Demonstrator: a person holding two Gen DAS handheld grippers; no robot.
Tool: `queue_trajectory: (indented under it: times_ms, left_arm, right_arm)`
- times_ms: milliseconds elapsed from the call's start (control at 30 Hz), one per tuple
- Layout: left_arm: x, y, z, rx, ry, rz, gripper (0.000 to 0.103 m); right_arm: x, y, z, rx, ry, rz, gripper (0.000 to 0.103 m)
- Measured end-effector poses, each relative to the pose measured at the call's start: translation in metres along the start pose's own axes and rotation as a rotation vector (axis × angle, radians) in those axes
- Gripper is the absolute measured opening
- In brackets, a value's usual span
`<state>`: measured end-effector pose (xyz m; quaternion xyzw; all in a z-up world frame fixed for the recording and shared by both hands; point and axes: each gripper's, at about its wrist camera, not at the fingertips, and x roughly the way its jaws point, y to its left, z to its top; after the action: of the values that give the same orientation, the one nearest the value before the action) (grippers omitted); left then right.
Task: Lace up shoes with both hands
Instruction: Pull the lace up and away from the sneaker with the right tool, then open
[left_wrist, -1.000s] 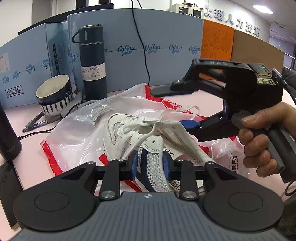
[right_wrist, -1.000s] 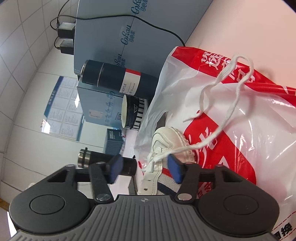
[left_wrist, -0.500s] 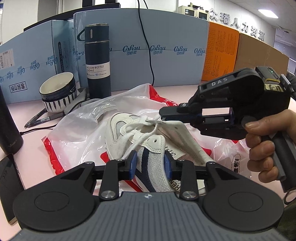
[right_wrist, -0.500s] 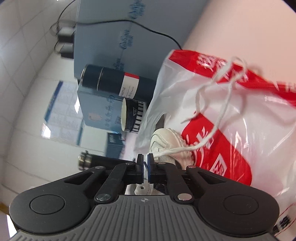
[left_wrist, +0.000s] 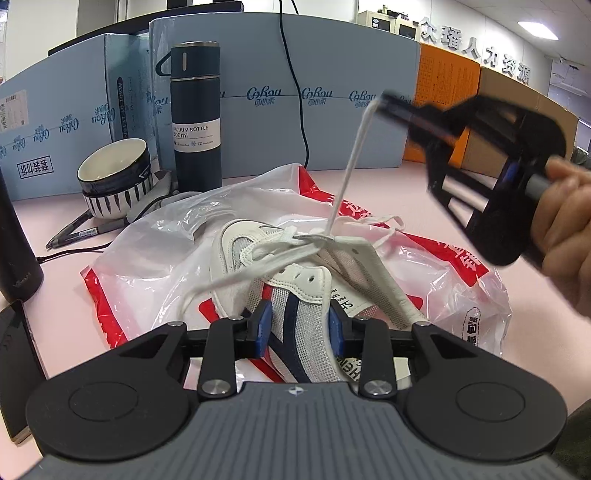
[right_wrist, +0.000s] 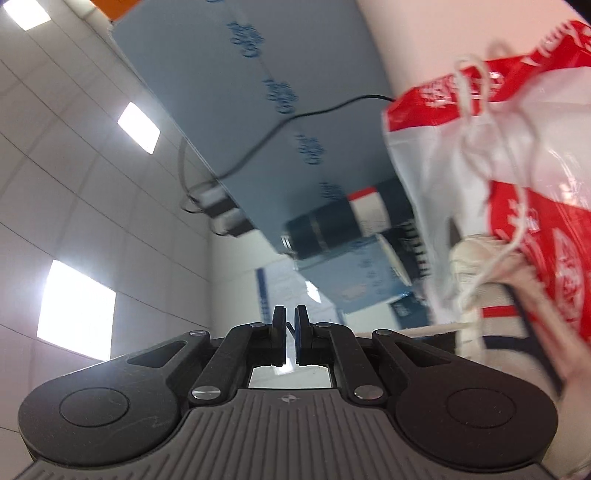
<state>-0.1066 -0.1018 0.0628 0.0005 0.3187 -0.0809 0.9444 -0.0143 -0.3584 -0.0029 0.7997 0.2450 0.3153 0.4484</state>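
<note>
A white sneaker with a navy stripe (left_wrist: 306, 295) lies on a red-and-white plastic bag (left_wrist: 147, 258). My left gripper (left_wrist: 299, 325) is shut on the shoe's side wall, one blue pad on each face. A white lace (left_wrist: 351, 162) runs taut from the eyelets up to my right gripper (left_wrist: 386, 99), raised at the upper right and pinching the lace end. In the right wrist view the right gripper (right_wrist: 290, 328) has its jaws almost touching and points upward at the wall. The sneaker (right_wrist: 476, 258) and bag (right_wrist: 535, 221) sit at its right edge, blurred.
A dark vacuum bottle (left_wrist: 195, 110) and a striped bowl (left_wrist: 114, 177) stand behind the bag. Pens (left_wrist: 81, 232) and a dark cylinder (left_wrist: 14, 240) lie to the left. Blue boxes (left_wrist: 332, 110) wall off the back, with a black cable (left_wrist: 295, 92) hanging down. A hand (left_wrist: 569, 236) holds the right gripper.
The right gripper closed on the lace at the eyelets, then rose and rolled, drawing the lace up taut. The left gripper kept its hold on the shoe.
</note>
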Motion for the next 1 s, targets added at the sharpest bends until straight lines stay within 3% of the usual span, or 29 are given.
queue_trajectory:
  times_ms: [333,1000]
  left_arm:
    - [-0.001,0.004,-0.001,-0.026,-0.005,0.023,0.036]
    - [0.002,0.009,-0.002,-0.043,0.005,0.018,0.037]
  right_arm:
    - [-0.010,0.065,-0.014,0.017,-0.084,0.196,0.005]
    - [-0.068,0.163,-0.001,-0.153,-0.279,0.516,0.005]
